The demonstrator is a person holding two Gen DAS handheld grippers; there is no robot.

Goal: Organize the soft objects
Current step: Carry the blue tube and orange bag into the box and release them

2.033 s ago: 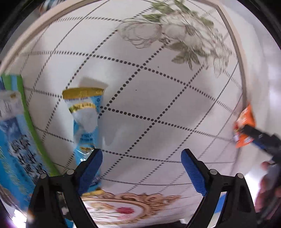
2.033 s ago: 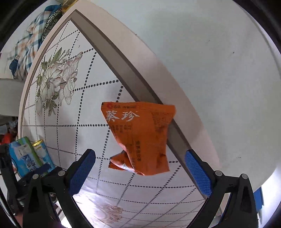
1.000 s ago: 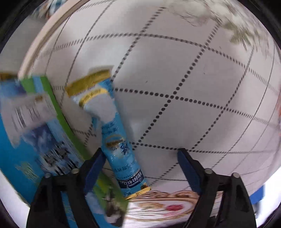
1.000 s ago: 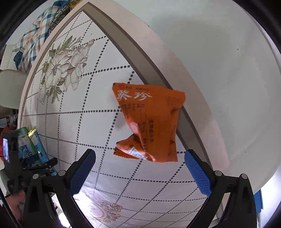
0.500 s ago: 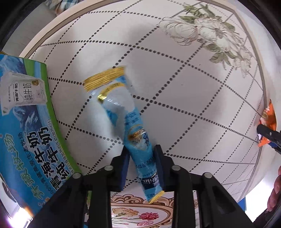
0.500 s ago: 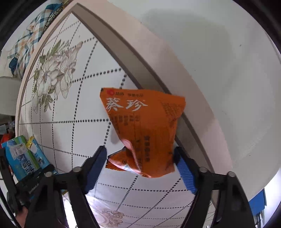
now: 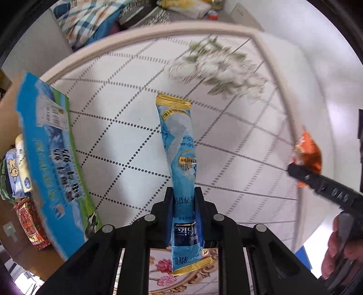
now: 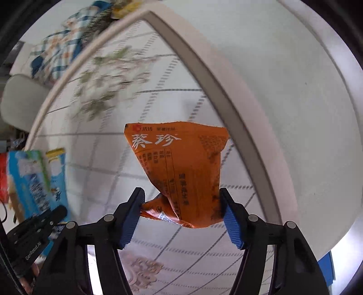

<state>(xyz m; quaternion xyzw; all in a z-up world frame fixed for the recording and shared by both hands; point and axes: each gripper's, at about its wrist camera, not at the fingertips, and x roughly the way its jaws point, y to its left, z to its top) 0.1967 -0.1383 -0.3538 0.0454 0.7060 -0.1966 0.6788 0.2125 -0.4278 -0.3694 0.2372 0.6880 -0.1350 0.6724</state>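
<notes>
My left gripper (image 7: 184, 199) is shut on a long blue stick pouch (image 7: 179, 145) with gold ends and holds it lifted above the table. My right gripper (image 8: 181, 204) is shut on a crumpled orange snack packet (image 8: 183, 168) and holds it off the table near the table's right rim. The orange packet also shows in the left wrist view (image 7: 307, 154), with the right gripper's black finger in front of it. The blue pouch (image 8: 56, 172) shows at the left of the right wrist view.
A round white table (image 7: 127, 145) with a dotted grid and flower prints lies below. A blue and green milk carton box (image 7: 52, 156) stands at the left, with more snack packs (image 7: 27, 222) beside it. Plaid cloth (image 7: 90, 20) lies beyond the far rim.
Both grippers closed on their packets and lifted them off the table. The blue pouch now hangs upright between the left fingers; the orange packet is squeezed between the right fingers.
</notes>
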